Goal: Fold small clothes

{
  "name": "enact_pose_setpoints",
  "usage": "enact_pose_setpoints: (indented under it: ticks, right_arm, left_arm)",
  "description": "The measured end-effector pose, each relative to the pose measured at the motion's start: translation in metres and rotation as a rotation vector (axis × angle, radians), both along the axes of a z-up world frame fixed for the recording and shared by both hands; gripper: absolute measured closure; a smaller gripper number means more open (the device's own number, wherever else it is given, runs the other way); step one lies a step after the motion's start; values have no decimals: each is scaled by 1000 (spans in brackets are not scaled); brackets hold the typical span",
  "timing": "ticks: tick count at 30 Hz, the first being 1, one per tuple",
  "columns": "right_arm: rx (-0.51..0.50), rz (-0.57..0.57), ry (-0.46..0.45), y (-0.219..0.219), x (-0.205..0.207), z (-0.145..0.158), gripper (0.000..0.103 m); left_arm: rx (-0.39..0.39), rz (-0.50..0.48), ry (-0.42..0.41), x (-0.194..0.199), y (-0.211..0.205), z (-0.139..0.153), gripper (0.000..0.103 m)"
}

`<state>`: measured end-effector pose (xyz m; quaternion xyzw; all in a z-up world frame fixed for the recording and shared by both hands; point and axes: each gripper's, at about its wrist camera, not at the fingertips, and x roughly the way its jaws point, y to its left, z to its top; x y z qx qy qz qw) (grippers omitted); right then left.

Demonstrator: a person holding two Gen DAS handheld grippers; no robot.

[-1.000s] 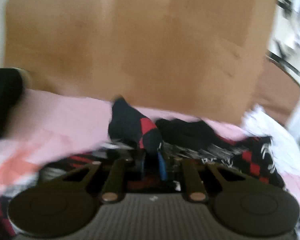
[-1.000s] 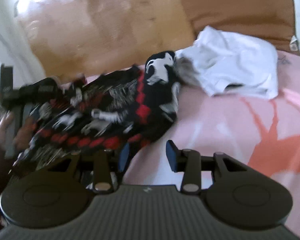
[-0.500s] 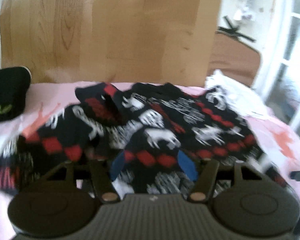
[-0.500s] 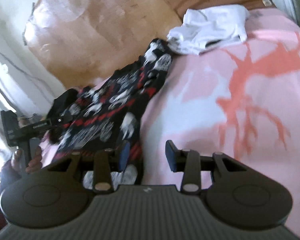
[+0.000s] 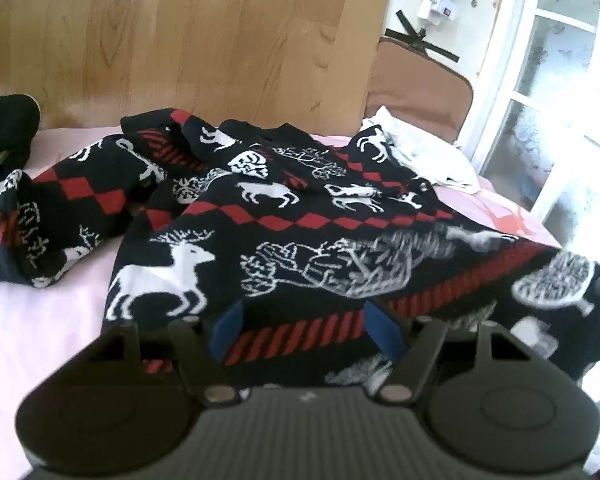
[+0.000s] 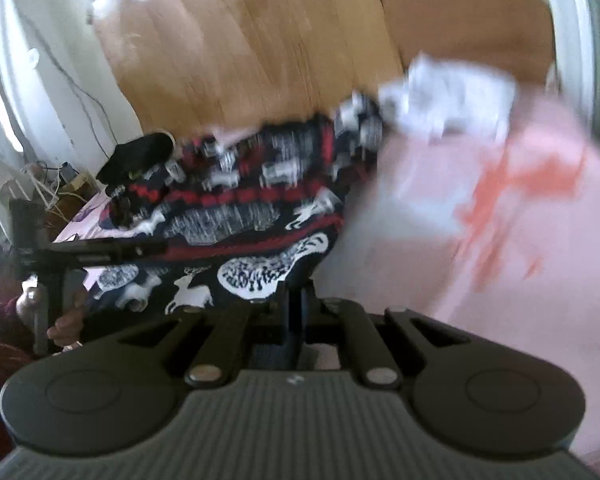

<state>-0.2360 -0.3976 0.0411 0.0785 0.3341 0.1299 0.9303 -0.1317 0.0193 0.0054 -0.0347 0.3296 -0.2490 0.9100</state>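
1. Black knit patterned with white deer and red diamonds makes up the sweater, which is spread over the pink bedcover; no container is seen in either view.
2. In the left wrist view the sweater is laid from 9 o'clock to 3 o'clock across the middle of the frame, its long axis running roughly side to side, its neck opening towards 12 o'clock and its striped hem towards 6 o'clock. One sleeve is bunched at 9 o'clock.
3. The left gripper is seen with its jaws parted, having just been opening; the hem lies between the blue pads but is not pressed by them.
4. The right gripper is closed, its jaws having just come together on the sweater's near edge, which is lifted off the bedcover; this view is blurred.
5. A white garment is crumpled at 2 o'clock, touching the sweater's far corner. A black garment lies at 10 o'clock, apart from the sleeve.
6. A wooden headboard stands behind at 12 o'clock, a window at 2 o'clock.
7. In the right wrist view the person's left hand is seen at 8 o'clock.
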Motion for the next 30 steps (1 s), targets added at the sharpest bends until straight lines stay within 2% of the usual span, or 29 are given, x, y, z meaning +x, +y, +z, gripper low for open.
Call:
enact_pose_setpoints:
  ticks: [2,4,5,6,7,9,12,14,18,21,24,27,30]
  right_arm:
    - [-213,14,79,15,3,-12,95]
    - [-392,0,217,20,12,-42,95]
    - [-456,-48,265,20,19,-53,93]
    - [-477,-95,284,15,26,-58,93]
    - [-448,-124,269,9,31,-54,93]
    - [-335,-161,169,-1,39,-32,92]
    - [-267,-135,32,5,57,-7,90]
    - [-269,-106,-31,13,73,0,81]
    - [-294,-9,-73,42,113,-6,80]
    - [-321,61,-89,59,135,-19,73]
    - [-347,97,-93,66,155,-31,72]
    - [-422,97,-96,69,168,-39,72]
    - [-463,136,-108,66,180,-39,72]
  left_arm:
    - [-10,-6,-4,-3,3,-2,35]
    - [-20,-8,-13,-7,5,-4,33]
    - [-22,-9,-19,-9,7,-4,33]
    - [-25,-10,-24,-11,9,-4,33]
    - [-31,-9,-29,-12,12,-3,33]
    - [-44,2,-49,-15,22,1,31]
    - [-72,46,-78,-18,36,5,25]
    - [-85,74,-79,-16,42,7,25]
    - [-70,112,-70,-13,51,1,25]
    - [-40,146,-44,-9,55,-9,24]
    - [-47,155,-60,-11,59,-15,23]
    - [-60,155,-66,-11,60,-16,22]
    - [-76,155,-64,-12,61,-16,21]
